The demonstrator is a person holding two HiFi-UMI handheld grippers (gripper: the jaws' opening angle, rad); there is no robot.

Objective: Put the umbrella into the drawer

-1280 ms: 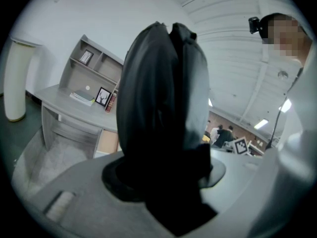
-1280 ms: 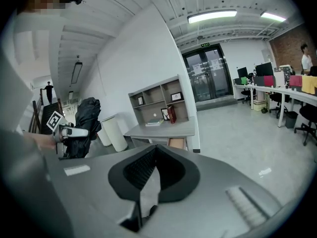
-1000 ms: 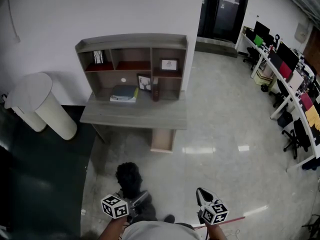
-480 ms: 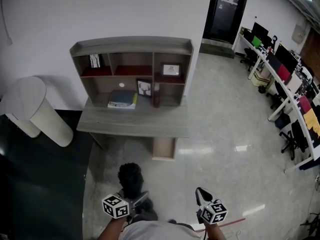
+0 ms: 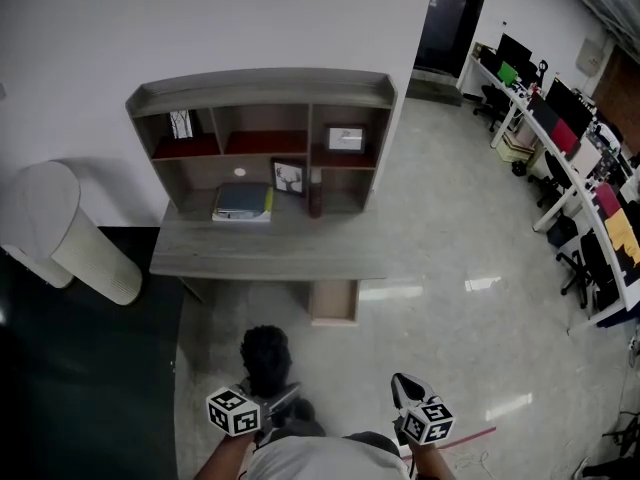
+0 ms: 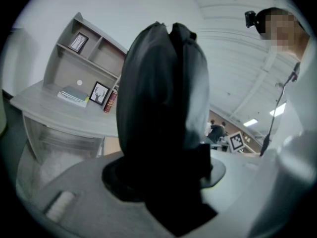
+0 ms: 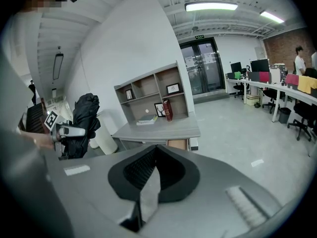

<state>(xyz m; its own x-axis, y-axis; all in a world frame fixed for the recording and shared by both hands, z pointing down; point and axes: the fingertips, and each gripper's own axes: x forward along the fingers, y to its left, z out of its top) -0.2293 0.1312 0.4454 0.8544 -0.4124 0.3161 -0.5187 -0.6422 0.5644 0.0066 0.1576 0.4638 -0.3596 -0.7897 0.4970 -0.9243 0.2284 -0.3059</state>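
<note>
Folded black umbrella [image 5: 265,356], upright, pinched between the jaws of the left gripper [image 5: 283,398] at 7 o'clock in the head view. Drawer [image 5: 334,303] lies at 1 o'clock from the umbrella, well apart, projecting under the desk [image 5: 270,253]. Right gripper [image 5: 404,388], at 5 o'clock, has its jaws pressed together, holding nothing.

Framed deer picture [image 5: 289,177] and book stack [image 5: 241,202] in grey shelving [image 5: 260,81], pale cylinder [image 5: 75,243] nearby.
</note>
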